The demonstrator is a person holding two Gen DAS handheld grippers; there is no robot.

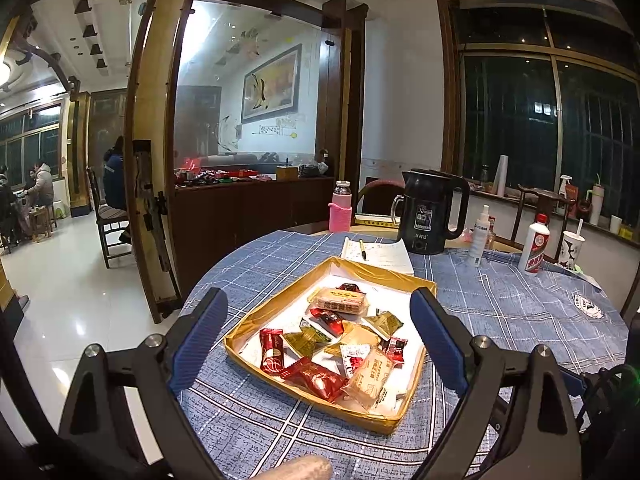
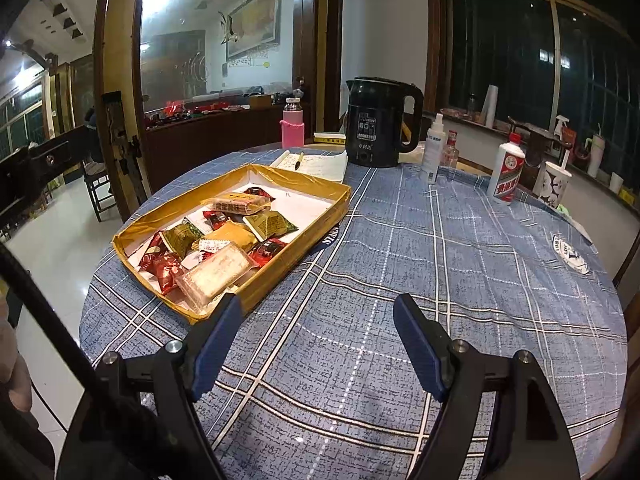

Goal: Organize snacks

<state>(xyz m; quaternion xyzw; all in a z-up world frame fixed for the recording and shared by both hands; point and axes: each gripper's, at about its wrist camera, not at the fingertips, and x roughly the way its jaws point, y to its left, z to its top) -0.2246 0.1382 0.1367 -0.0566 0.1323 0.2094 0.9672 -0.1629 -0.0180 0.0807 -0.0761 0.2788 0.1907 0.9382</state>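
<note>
A shallow gold-rimmed box (image 1: 394, 420) (image 2: 320, 184) lies on the blue checked tablecloth and holds several wrapped snacks: red packets (image 1: 316, 378) (image 2: 166, 270), green-gold packets (image 1: 304, 340) (image 2: 270, 224) and pale biscuit packs (image 1: 368, 374) (image 2: 216, 276). My left gripper (image 1: 320, 308) hovers at the box's near side, jaws wide open, nothing between them. My right gripper (image 2: 318, 310) stands open over bare cloth to the right of the box, its left finger (image 2: 218, 332) close to the box's near corner, nothing held.
Behind the box lie a notebook with a pen (image 1: 378, 254) (image 2: 316, 166), a black kettle (image 1: 432, 212) (image 2: 380, 122) and a pink-sleeved bottle (image 1: 341, 206) (image 2: 293, 124). A spray bottle (image 2: 433, 148), a white liquor bottle (image 2: 507, 170) and a paper cup (image 2: 554, 184) stand far right.
</note>
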